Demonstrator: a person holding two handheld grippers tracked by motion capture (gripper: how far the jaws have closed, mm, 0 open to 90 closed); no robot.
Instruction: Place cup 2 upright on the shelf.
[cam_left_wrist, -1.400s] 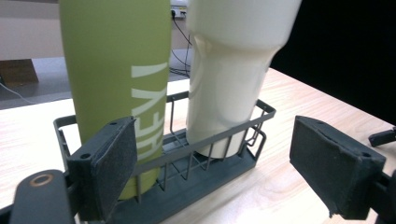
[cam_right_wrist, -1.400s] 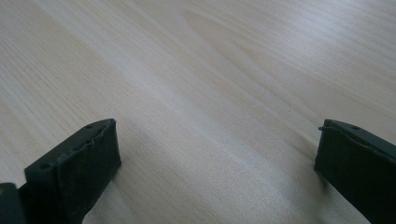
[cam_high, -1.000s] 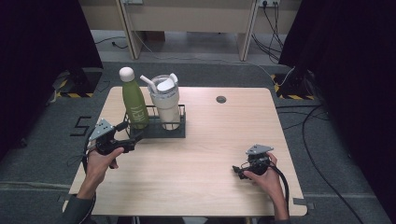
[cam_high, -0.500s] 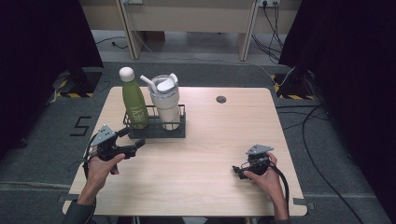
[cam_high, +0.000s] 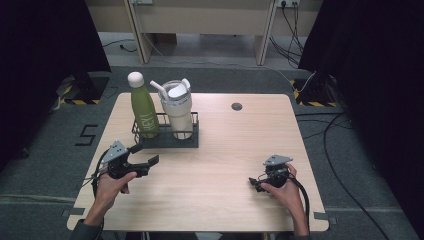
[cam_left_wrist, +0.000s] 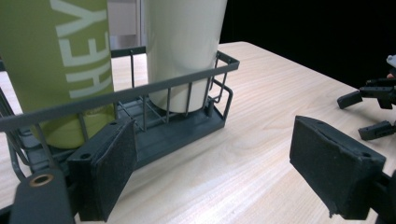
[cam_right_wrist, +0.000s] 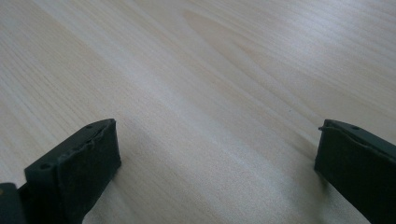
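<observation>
Here we look down on a pale wooden desk (cam_high: 220, 165), the biggest thing before us, with a small dark round grommet (cam_high: 236, 106) set in its far half. Toward the far left of it stands a dark wire rack (cam_high: 167, 139), and in that rack two vessels stand upright side by side. The left one is a green bottle (cam_high: 143, 107) with a white cap and pale lettering down its side; the right one is a cream tumbler (cam_high: 178, 110) with a clear lid and a white straw. In the left gripper view we see both bottoms sitting inside the wire walls, the green bottle in the left compartment and the tumbler in the right.

Our left claw (cam_high: 142, 156) sits just in front of the rack's near left corner, held in a hand (cam_high: 111, 182) that comes up from the near edge. Its jaws stand well apart with nothing between them; in the left gripper view one pad (cam_left_wrist: 109, 170) lies close against the rack's near wall, though we cannot tell whether it touches, and the other hangs over bare wood.

Our right claw (cam_high: 259, 182) rests low over the near right part of the desk, well apart from the rack. Its jaws too are spread wide, with plain wood grain between them.
</observation>
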